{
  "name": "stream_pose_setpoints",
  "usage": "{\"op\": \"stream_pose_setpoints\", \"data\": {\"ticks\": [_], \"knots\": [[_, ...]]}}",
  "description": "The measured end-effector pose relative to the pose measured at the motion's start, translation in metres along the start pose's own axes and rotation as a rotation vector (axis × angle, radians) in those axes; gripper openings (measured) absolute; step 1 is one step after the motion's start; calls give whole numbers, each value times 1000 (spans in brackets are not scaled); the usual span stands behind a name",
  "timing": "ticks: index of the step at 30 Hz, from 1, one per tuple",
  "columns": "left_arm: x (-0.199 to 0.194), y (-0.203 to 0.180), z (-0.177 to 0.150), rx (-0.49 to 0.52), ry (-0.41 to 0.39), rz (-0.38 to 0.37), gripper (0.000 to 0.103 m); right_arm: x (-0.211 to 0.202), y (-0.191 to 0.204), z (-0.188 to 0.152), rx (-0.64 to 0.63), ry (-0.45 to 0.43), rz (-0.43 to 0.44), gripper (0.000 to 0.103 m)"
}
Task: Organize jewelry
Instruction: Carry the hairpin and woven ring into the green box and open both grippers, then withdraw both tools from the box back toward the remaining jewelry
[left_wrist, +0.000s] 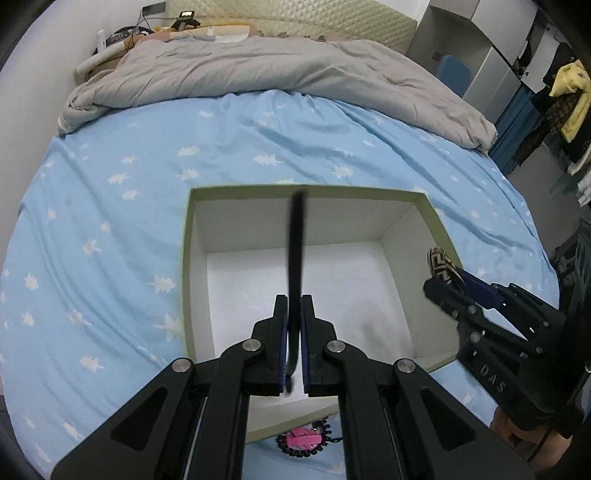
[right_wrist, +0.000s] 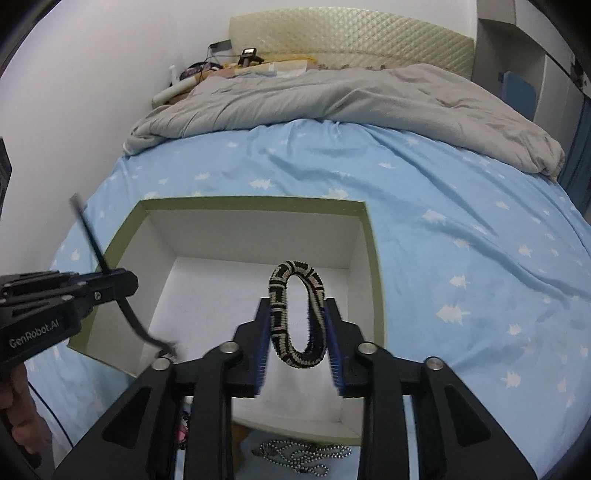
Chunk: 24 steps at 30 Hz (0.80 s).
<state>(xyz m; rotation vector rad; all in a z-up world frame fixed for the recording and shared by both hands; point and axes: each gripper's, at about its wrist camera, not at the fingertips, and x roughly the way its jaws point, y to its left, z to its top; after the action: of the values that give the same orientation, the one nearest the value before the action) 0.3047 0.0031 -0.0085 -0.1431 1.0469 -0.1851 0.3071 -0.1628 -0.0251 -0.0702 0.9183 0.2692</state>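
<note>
Left fingers (left_wrist: 294, 314) clenched on black band (left_wrist: 296, 240) | right fingers (right_wrist: 298, 321) around striped bracelet (right_wrist: 297, 314), contact unclear | box (right_wrist: 255, 208) bare inside

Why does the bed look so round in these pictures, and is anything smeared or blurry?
Left wrist view: the fisheye lens bulges the bed into a dome, dark corners frame it, and the black strap looks smeared. Right wrist view: same bulge, the box edges bow, and the strap's lower end is blurred; the bracelet is fairly sharp.

You face a bed (left_wrist: 258, 140) in blue leaf-print sheets, a grey duvet (left_wrist: 258, 74) bunched before its quilted headboard (right_wrist: 351, 40), white walls (right_wrist: 92, 74) around.
</note>
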Motion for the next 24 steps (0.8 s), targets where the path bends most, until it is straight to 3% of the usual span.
{"op": "stream_pose_setpoints", "data": {"ticks": [4,6,7,8,16,24], "knots": [[-8,-2,4,22,-19,-2,6,-7,-1,1,21,-7,18,40],[-12,-3,1,31,-20,9,20,-12,-1,0,24,-21,21,45],[-15,-3,-1,31,-26,14,41,-14,0,-1,25,-29,19,48],[-20,-2,-3,32,-44,14,55,-16,2,-1,23,-37,21,48],[-68,-1,-33,30,-189,-23,56,-60,11,-25,18,-158,12,48],[-122,1,-75,24,-273,-41,56,-128,28,-66,22,-249,4,48]]}}
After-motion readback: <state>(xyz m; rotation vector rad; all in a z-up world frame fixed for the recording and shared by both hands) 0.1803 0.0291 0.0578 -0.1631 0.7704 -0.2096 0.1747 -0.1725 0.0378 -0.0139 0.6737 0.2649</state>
